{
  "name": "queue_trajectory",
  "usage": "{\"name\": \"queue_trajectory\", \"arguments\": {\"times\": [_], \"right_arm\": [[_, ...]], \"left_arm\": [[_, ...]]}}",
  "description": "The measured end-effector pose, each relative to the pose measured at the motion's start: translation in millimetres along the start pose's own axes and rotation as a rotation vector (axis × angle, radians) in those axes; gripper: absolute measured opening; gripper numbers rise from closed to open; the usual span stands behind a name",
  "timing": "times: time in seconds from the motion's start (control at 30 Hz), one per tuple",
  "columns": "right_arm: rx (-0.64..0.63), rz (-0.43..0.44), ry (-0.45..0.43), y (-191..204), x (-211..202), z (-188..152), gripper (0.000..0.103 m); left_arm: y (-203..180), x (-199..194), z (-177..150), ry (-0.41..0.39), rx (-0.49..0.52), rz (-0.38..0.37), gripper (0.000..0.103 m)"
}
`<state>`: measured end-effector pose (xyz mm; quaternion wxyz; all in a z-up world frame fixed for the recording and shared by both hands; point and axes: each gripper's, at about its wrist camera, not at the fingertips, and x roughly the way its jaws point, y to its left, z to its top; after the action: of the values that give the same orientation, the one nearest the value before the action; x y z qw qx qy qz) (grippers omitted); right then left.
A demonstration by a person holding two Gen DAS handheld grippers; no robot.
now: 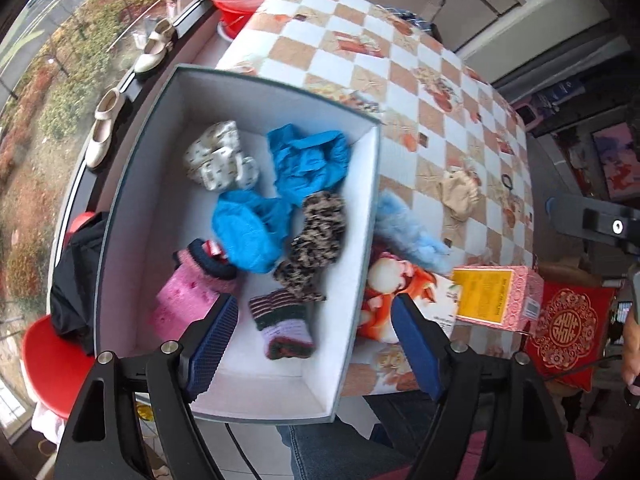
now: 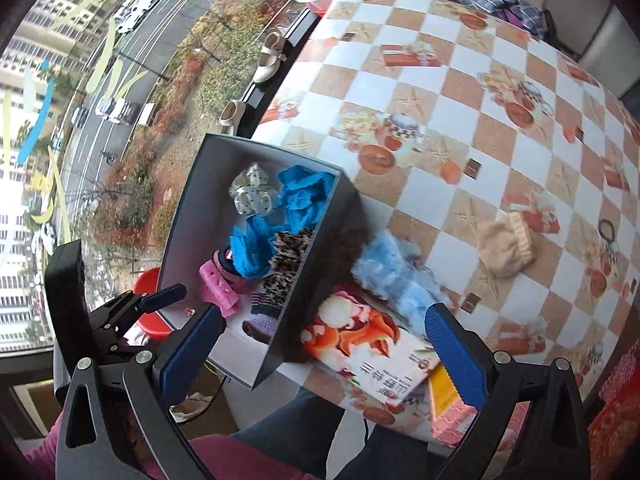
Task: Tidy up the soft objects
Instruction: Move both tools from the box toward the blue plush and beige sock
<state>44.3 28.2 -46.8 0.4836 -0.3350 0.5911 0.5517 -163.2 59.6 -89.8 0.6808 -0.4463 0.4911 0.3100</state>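
**A:** Left wrist view, item by item. Your left gripper (image 1: pixel 314 344) hangs over the near end of the box (image 1: pixel 256 92), fingers spread wide, nothing between them. Contents of the box: striped sock (image 1: pixel 284 326) just past the fingertips, pink sock (image 1: pixel 192 292) at the near left, leopard-print piece (image 1: pixel 316 240) mid-right, two blue cloths (image 1: pixel 250 234), spotted white piece (image 1: pixel 222 156) at the far end.

**B:** And outside the box?

**A:** Fluffy light-blue item (image 1: pixel 408 236) touching the box's right wall, on the table (image 1: pixel 400 40). Beige pouch (image 1: pixel 460 194) further right, well apart. Printed carton (image 1: pixel 408 308) and pink box (image 1: pixel 498 294) near right; not soft goods.

**B:** Right wrist view?

**A:** Your right gripper (image 2: pixel 322 346) is released too, empty, above the printed carton (image 2: pixel 360 344). Fluffy light-blue item (image 2: pixel 396 272) lies just beyond it, against the box wall (image 2: pixel 316 264). Beige pouch (image 2: pixel 506 246) far right, with a dark hair tie (image 2: pixel 608 230) beyond it.

**B:** Hazards?

**A:** My judgement: two soft pieces remain to be boxed. Reaching for the fluffy one, your left finger may catch the box wall and shove the box toward the table's left edge. Loose fibres may slip from a shallow pinch. The hair tie is small and easily missed.
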Motion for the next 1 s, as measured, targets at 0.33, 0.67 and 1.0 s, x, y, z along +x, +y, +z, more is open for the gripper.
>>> {"name": "queue_trajectory", "arguments": {"times": [0.33, 0.67, 1.0], "right_arm": [[0.232, -0.096, -0.026, -139.1, -31.3, -26.2, 0.102], [0.204, -0.168, 0.085, -214.5, 36.8, -11.1, 0.102], [0.083, -0.190, 0.113, -226.5, 124.6, 48.7, 0.102]], "left_arm": [[-118.0, 67.5, 36.1, 0.215, 0.135, -0.011, 0.082], [-135.4, 149.7, 66.2, 0.374, -0.114, -0.012, 0.082], [-126.9, 197.1, 82.7, 0.435, -0.267, 0.075, 0.082]]}}
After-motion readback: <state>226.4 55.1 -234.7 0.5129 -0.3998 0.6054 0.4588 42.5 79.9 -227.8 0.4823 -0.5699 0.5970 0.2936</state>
